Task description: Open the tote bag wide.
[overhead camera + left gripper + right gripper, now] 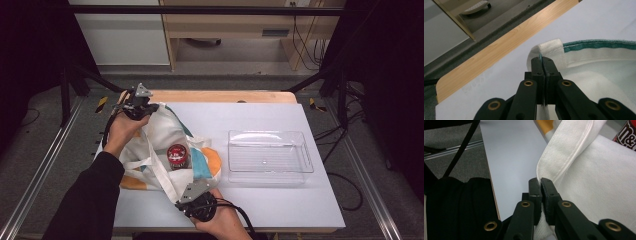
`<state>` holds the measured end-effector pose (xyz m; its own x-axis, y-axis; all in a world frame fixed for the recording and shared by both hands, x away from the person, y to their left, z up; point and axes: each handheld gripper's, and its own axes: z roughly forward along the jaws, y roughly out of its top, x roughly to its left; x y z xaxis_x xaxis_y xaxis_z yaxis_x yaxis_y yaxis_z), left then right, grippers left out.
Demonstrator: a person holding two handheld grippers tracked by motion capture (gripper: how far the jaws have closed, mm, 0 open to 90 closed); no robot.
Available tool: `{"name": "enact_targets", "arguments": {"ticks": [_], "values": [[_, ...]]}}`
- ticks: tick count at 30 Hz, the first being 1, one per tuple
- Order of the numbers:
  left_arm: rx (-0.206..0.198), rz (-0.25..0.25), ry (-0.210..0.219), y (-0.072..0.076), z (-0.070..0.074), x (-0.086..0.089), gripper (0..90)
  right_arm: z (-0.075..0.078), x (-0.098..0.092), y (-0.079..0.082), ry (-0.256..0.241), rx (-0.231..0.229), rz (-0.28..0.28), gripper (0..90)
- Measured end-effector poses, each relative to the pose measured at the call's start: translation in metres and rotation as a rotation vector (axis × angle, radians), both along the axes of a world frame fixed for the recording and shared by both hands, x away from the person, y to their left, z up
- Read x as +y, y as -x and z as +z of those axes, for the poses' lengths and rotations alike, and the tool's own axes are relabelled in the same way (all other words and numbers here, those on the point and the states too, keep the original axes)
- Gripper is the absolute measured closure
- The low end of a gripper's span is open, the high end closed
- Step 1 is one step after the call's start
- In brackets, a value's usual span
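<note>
A white cloth tote bag (165,145) with orange, blue and green patches lies on the left half of the table. A red-lidded jar (177,156) stands in its mouth, and its red label (627,133) peeks in at the right gripper view's top corner. My left gripper (150,107) is at the bag's far end, shut on the bag's green-trimmed rim (549,52) beside a strap. My right gripper (186,196) is at the near end, shut on the bag's white edge (564,162).
An empty clear plastic tray (270,157) sits on the right half of the grey table top (260,117). A wooden strip (225,96) runs along the table's far edge. The near table edge (495,200) lies just beside my right gripper.
</note>
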<state>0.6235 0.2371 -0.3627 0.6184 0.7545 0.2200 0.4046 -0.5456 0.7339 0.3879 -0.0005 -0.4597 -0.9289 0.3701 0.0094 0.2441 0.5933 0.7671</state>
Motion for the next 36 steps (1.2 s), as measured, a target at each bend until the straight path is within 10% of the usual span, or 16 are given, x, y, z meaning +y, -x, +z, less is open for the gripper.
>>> {"name": "enact_targets", "arguments": {"ticks": [12, 16, 22, 30, 36], "values": [[-0.008, 0.002, 0.026, 0.009, -0.006, 0.002, 87.5, 0.0, -0.001, 0.0, -0.017, 0.002, -0.002, 86.5], [-0.022, 0.007, 0.038, 0.018, -0.002, 0.004, 72.7, 0.004, -0.003, 0.0, -0.038, -0.003, -0.003, 81.5], [-0.091, -0.003, 0.053, 0.049, 0.016, 0.013, 50.2, 0.025, -0.007, 0.005, -0.049, -0.054, -0.04, 59.2], [-0.153, -0.011, 0.081, 0.112, 0.032, 0.027, 44.9, 0.058, -0.014, 0.009, -0.042, -0.091, -0.074, 51.1], [-0.168, 0.011, 0.072, 0.149, 0.019, 0.03, 41.9, 0.095, -0.021, 0.002, -0.034, -0.13, -0.096, 47.8]]}}
